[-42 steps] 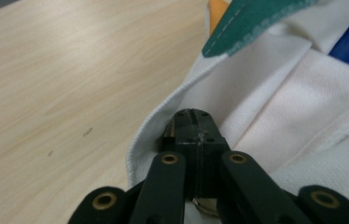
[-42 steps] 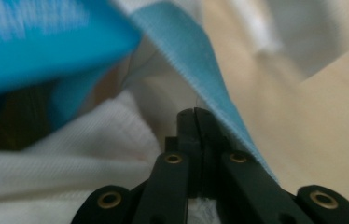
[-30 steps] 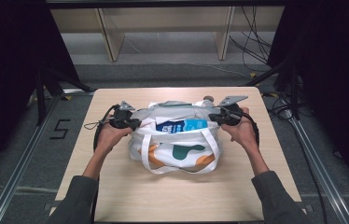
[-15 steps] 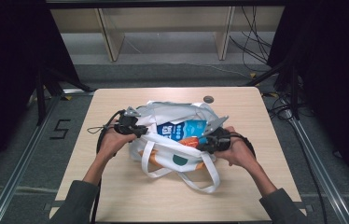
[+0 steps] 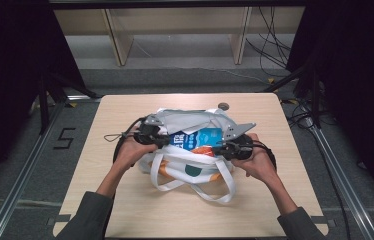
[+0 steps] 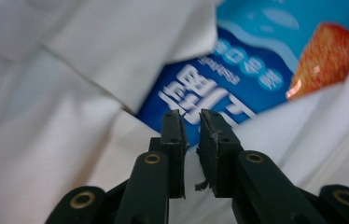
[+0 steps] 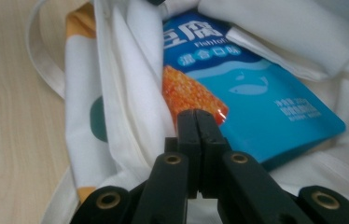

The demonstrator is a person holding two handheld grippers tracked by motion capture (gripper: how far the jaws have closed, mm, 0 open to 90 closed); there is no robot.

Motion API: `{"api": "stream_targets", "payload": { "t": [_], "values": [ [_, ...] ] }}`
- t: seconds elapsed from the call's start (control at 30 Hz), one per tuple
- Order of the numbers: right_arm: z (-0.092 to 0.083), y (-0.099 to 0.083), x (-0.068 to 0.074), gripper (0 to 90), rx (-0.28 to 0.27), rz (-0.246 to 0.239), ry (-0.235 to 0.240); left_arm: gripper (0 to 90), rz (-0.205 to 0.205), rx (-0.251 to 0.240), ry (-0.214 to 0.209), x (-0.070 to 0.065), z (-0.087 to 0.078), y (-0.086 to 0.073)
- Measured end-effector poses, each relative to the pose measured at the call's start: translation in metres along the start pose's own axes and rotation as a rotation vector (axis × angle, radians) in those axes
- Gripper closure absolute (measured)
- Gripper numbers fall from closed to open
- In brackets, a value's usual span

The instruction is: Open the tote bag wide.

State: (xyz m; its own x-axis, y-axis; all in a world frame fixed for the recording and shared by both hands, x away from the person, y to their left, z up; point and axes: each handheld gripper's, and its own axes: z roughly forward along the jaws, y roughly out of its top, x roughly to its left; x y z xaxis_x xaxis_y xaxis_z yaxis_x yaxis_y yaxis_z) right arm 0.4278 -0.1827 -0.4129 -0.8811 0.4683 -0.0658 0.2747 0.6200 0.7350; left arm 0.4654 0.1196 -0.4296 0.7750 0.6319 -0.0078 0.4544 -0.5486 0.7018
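A white cloth bag (image 5: 195, 167) with orange and green patches lies on the wooden table (image 5: 125, 200). Its mouth gapes, and a blue snack packet (image 5: 200, 140) with an orange picture lies inside. My left gripper (image 5: 162, 140) is at the mouth's left rim. In the left gripper view its jaws (image 6: 191, 116) are almost together on the white fabric (image 6: 70, 116), just before the packet (image 6: 238, 84). My right gripper (image 5: 217, 149) is at the near right rim. Its jaws (image 7: 196, 114) are pressed together across the bag's edge (image 7: 126, 93), over the packet (image 7: 256, 107).
The bag's two white handles (image 5: 195, 192) trail in loops toward the table's near edge. A small round object (image 5: 223, 105) sits at the far edge. Black cables curl beside each hand. Wooden shelving (image 5: 175, 30) stands beyond the table.
Both hands have come nearer, the right one most, and the bag has turned with them. Its mouth has spread wider and more of the blue packet shows.
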Motion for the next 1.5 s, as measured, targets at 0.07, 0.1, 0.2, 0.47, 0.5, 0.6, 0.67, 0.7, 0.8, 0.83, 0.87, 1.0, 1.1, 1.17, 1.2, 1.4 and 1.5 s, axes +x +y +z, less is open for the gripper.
{"api": "stream_targets", "payload": {
  "t": [0.07,0.1,0.2,0.47,0.5,0.6,0.67,0.7,0.8,0.83,0.87,1.0,1.1,1.17,1.2,1.4,1.5],
  "values": [
    [0.000,-0.004,-0.001,90.0,-0.002,-0.001,-0.006,85.6,0.002,0.019,-0.042,-0.006,-0.002,-0.008],
    [0.000,-0.007,-0.002,90.0,0.014,0.014,-0.014,86.4,0.015,0.024,-0.057,-0.008,-0.004,-0.011],
    [0.001,-0.012,-0.005,90.0,-0.001,0.047,-0.001,88.2,0.045,0.084,-0.093,-0.012,-0.015,-0.026],
    [-0.002,-0.006,0.000,90.0,-0.013,0.027,-0.031,84.9,0.049,0.054,-0.055,-0.019,-0.021,-0.031],
    [-0.005,-0.005,0.000,90.0,-0.028,0.031,-0.027,81.9,0.039,0.024,-0.044,-0.019,-0.024,-0.030],
    [-0.016,-0.005,-0.002,89.2,-0.089,0.038,-0.045,74.7,0.002,-0.047,-0.016,-0.019,-0.034,-0.030],
    [-0.021,-0.006,-0.002,88.5,-0.100,0.043,-0.046,73.1,-0.004,-0.083,-0.010,-0.021,-0.038,-0.031],
    [-0.022,-0.006,-0.001,88.1,-0.110,0.047,-0.058,72.2,-0.014,-0.099,-0.011,-0.022,-0.040,-0.032],
    [-0.024,-0.008,-0.002,87.0,-0.115,0.038,-0.070,70.8,-0.015,-0.122,-0.012,-0.025,-0.043,-0.035],
    [-0.025,-0.009,-0.002,86.5,-0.107,0.060,-0.073,70.6,-0.021,-0.122,-0.021,-0.025,-0.043,-0.036],
    [-0.025,-0.010,-0.002,86.1,-0.110,0.062,-0.076,69.4,-0.009,-0.121,-0.015,-0.025,-0.045,-0.036],
    [-0.027,-0.009,-0.003,85.0,-0.120,0.046,-0.075,67.6,-0.016,-0.139,-0.018,-0.025,-0.049,-0.036],
    [-0.029,-0.010,-0.003,83.6,-0.136,0.045,-0.084,65.2,-0.014,-0.144,-0.013,-0.025,-0.052,-0.038],
    [-0.030,-0.011,-0.003,82.3,-0.132,0.048,-0.095,62.2,-0.024,-0.146,-0.005,-0.025,-0.052,-0.040],
    [-0.030,-0.011,-0.003,82.3,-0.132,0.048,-0.095,62.2,-0.020,-0.148,-0.006,-0.024,-0.053,-0.040],
    [-0.031,-0.014,-0.004,79.2,-0.143,0.065,-0.109,58.4,-0.052,-0.169,-0.001,-0.019,-0.060,-0.045],
    [-0.033,-0.015,-0.005,78.4,-0.137,0.077,-0.104,57.7,-0.056,-0.173,0.007,-0.019,-0.062,-0.046]
  ]
}}
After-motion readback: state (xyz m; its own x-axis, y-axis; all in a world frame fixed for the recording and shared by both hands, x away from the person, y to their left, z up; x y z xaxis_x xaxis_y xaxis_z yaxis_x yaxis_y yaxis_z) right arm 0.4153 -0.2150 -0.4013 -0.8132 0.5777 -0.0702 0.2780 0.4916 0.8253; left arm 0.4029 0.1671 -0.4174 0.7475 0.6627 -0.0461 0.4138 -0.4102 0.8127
